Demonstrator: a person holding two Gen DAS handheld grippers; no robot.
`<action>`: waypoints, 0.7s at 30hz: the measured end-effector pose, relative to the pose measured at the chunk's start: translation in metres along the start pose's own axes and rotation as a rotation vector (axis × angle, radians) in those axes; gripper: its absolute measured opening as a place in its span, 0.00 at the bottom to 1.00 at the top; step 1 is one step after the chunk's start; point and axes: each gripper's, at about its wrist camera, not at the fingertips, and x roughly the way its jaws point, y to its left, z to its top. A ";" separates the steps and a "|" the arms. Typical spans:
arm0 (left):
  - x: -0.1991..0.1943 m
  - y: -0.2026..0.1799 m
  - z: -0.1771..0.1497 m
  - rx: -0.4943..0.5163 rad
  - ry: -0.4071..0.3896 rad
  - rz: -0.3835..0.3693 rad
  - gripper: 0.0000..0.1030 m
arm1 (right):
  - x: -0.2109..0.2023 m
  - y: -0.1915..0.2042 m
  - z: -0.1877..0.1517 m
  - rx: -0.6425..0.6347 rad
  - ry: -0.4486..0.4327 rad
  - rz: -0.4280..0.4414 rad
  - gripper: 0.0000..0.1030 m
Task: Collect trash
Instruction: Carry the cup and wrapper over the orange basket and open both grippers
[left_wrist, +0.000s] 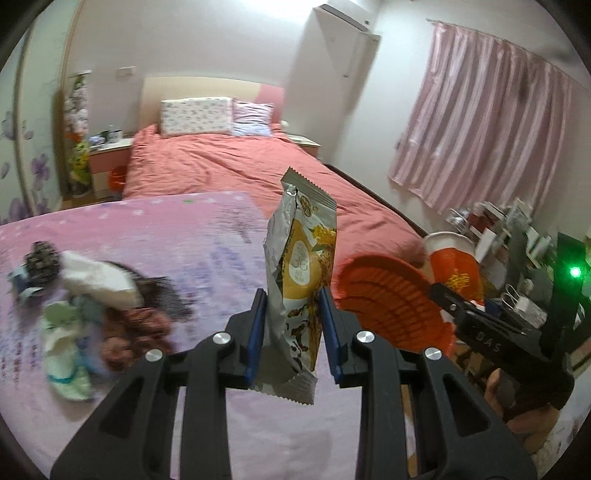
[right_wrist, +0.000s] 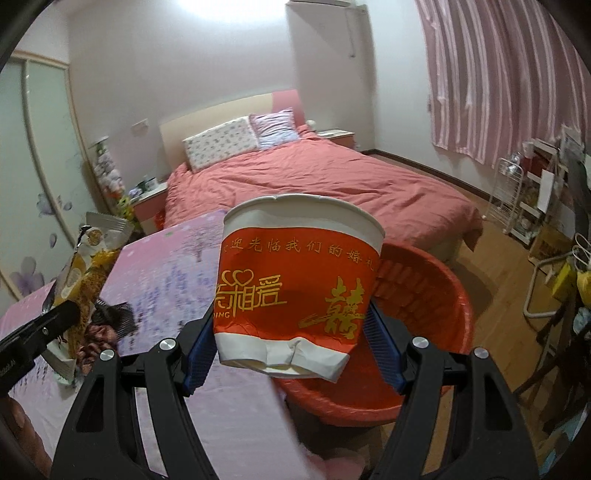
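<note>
Left gripper (left_wrist: 293, 332) fingers clamp snack wrapper (left_wrist: 301, 273) upright; right gripper (right_wrist: 293, 345) fingers squeeze paper cup (right_wrist: 295, 288) above red basin (right_wrist: 424, 314).

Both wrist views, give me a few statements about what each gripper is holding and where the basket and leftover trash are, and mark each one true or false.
1. The left gripper is shut on a snack wrapper. True.
2. The right gripper is open with nothing in it. False: it is shut on a paper cup.
3. The paper cup is red and white with gold lettering. True.
4. The red basket sits on the bed. False: it sits beside the pink-covered table, behind the cup.
5. More trash lies on the pink-covered table. True.
</note>
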 end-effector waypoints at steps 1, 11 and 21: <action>0.006 -0.009 0.001 0.012 0.005 -0.012 0.28 | 0.001 -0.004 0.001 0.007 -0.001 -0.004 0.70; 0.069 -0.072 -0.002 0.100 0.081 -0.106 0.28 | 0.020 -0.054 0.000 0.093 0.011 -0.042 0.70; 0.129 -0.109 -0.009 0.142 0.153 -0.153 0.29 | 0.035 -0.084 0.001 0.178 0.035 -0.062 0.70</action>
